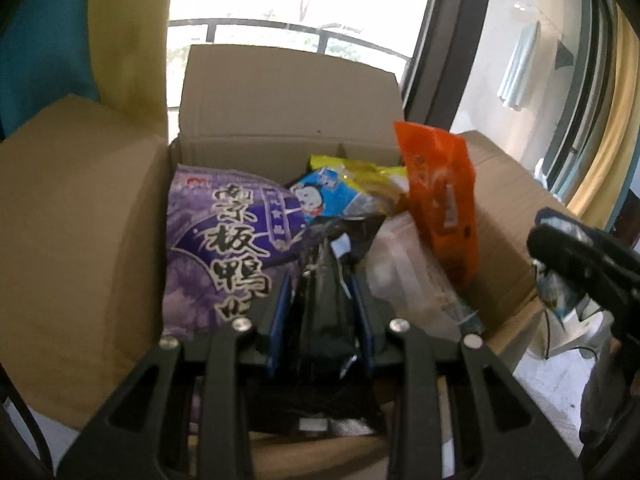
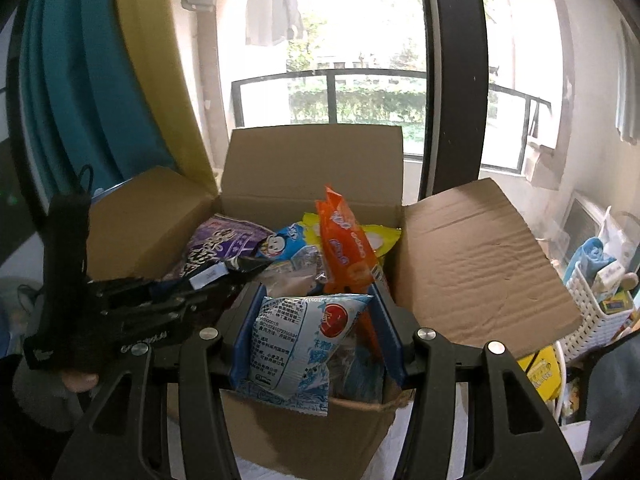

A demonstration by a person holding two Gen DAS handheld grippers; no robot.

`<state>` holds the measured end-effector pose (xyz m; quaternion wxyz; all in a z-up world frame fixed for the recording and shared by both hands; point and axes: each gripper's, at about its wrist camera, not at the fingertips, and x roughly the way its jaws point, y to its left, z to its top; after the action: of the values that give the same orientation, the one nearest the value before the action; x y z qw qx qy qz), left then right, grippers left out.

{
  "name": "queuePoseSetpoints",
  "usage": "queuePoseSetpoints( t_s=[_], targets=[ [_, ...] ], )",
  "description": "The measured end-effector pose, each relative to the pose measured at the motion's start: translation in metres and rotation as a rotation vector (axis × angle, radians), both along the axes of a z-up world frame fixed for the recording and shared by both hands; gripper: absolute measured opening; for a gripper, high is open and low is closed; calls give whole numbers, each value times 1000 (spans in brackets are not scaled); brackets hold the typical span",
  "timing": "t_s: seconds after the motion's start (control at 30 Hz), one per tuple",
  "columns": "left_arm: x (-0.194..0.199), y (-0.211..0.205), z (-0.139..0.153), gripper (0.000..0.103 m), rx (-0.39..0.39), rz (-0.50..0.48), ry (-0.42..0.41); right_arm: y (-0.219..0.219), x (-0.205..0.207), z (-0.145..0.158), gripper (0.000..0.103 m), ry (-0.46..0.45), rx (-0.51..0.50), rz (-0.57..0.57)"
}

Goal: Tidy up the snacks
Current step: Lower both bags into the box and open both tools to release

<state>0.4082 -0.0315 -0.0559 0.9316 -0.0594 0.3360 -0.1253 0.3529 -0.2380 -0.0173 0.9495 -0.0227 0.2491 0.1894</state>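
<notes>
An open cardboard box (image 1: 280,92) (image 2: 304,432) holds a purple packet (image 1: 224,240) (image 2: 228,240), a blue cartoon-face packet (image 1: 324,196) (image 2: 280,246), a yellow packet (image 1: 368,176) (image 2: 384,238), an upright orange packet (image 1: 440,208) (image 2: 348,256) and a clear bag (image 1: 404,276). My left gripper (image 1: 322,280) (image 2: 224,284) is shut on a black packet (image 1: 324,312) (image 2: 228,270) over the box's middle. My right gripper (image 2: 318,292) (image 1: 560,248) is shut on a pale blue printed packet (image 2: 296,344) (image 1: 556,296) above the box's near wall.
The four box flaps stand open, the right one (image 2: 480,264) splayed outward. A white slatted basket (image 2: 592,308) of small items and a yellow carton (image 2: 540,368) sit to the right. Teal and yellow curtains (image 2: 100,100) hang left of the window railing (image 2: 328,96).
</notes>
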Motion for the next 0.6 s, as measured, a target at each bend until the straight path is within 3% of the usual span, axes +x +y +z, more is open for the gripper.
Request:
queuePoseSetpoints(
  t_s=[0.33, 0.47, 0.53, 0.6],
  targets=[
    [0, 0, 4, 33, 24, 18, 6, 6, 28, -11, 56, 25, 30, -18],
    [-6, 1, 11, 34, 36, 29, -10, 9, 29, -9, 63, 37, 39, -17],
    [-10, 2, 17, 35, 36, 34, -20, 11, 28, -7, 67, 27, 33, -18],
    [-15, 3, 23, 44, 32, 40, -34, 12, 23, -3, 68, 17, 26, -18]
  ],
)
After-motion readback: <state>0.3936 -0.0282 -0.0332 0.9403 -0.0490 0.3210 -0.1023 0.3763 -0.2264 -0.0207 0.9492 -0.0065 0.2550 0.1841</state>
